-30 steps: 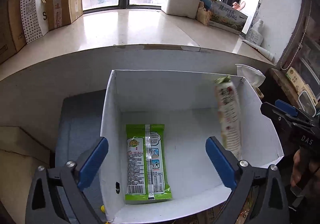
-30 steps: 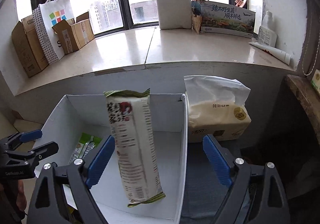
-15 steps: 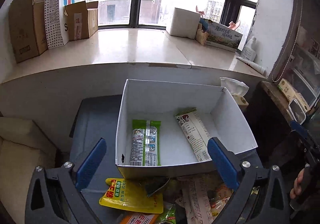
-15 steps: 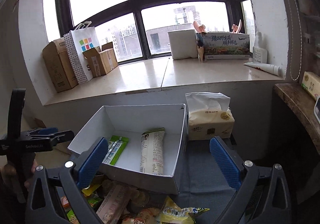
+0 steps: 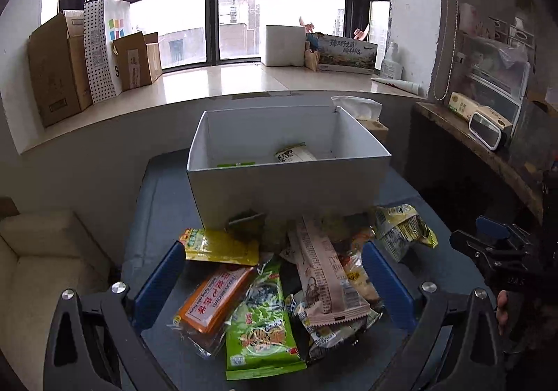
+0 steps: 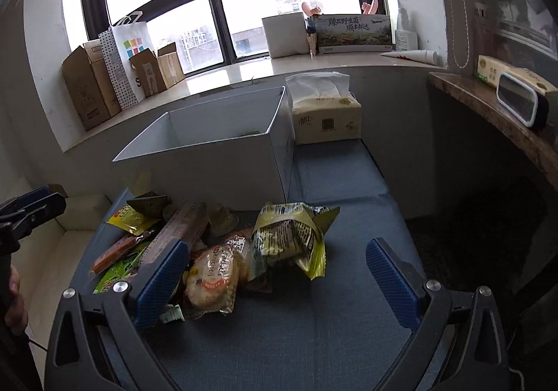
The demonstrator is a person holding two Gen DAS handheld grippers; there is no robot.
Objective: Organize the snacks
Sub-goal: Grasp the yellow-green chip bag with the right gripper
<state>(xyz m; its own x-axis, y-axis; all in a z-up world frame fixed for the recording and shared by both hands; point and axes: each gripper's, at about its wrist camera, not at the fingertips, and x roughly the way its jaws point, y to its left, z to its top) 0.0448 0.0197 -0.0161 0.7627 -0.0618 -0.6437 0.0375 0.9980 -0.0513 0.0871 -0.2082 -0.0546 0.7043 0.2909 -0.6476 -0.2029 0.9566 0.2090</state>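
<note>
A white box (image 5: 289,178) stands on the blue table (image 6: 314,338); a green packet (image 5: 235,164) and a white packet (image 5: 293,154) lie inside it. A heap of snacks lies in front of the box: a green packet (image 5: 259,328), an orange packet (image 5: 212,304), a yellow packet (image 5: 218,246), a long tan packet (image 5: 324,276), a round cracker pack (image 6: 212,277) and a crumpled yellow-green bag (image 6: 293,237). My left gripper (image 5: 273,286) is open and empty above the heap. My right gripper (image 6: 279,281) is open and empty over the heap's right side.
A tissue pack (image 6: 326,112) stands right of the box. Cardboard boxes (image 5: 59,67) and a paper bag (image 5: 104,46) stand on the window sill. A beige cushion (image 5: 45,262) lies left of the table. A dark shelf (image 6: 495,108) runs along the right.
The white packet dropped from my right gripper into the box. Both grippers pulled back and down from the box to the snack heap.
</note>
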